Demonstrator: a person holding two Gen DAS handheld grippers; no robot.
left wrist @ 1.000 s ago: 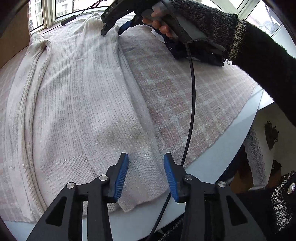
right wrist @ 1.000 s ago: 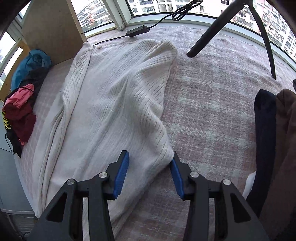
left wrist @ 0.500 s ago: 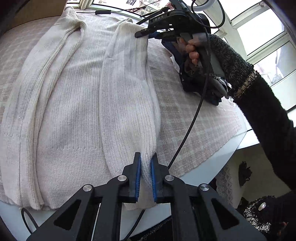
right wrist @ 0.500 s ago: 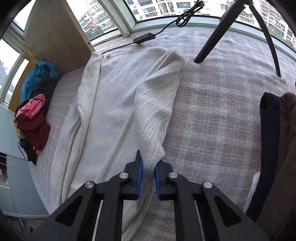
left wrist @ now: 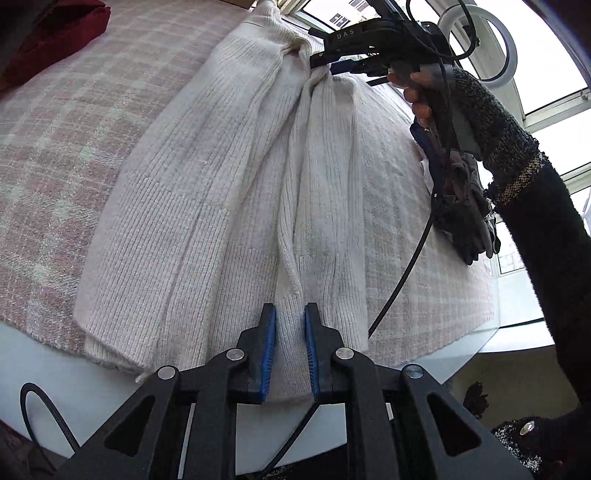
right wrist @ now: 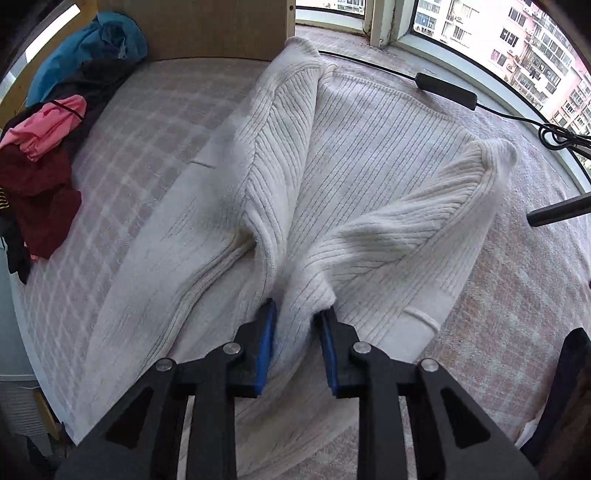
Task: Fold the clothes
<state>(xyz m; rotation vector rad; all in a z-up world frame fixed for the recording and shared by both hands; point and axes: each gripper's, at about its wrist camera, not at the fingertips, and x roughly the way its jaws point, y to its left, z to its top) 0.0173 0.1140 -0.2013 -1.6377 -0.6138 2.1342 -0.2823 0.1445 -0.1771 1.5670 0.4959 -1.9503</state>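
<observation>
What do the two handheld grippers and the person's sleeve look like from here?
Both the left gripper and right gripper are black angular two-finger tools with silver pivot bolts and ribbed blue pads. The right one carries white "DAS" lettering and a trailing black cable. The sleeve is fuzzy black knit with a speckled grey tweed cuff.

- Home room high in a city flat: curved bay window [right wrist: 480, 55] facing apartment blocks [right wrist: 535, 48].
- Plaid-blanketed table [right wrist: 122, 147], heaped clothes [right wrist: 48, 147], ring light [left wrist: 480, 40].
</observation>
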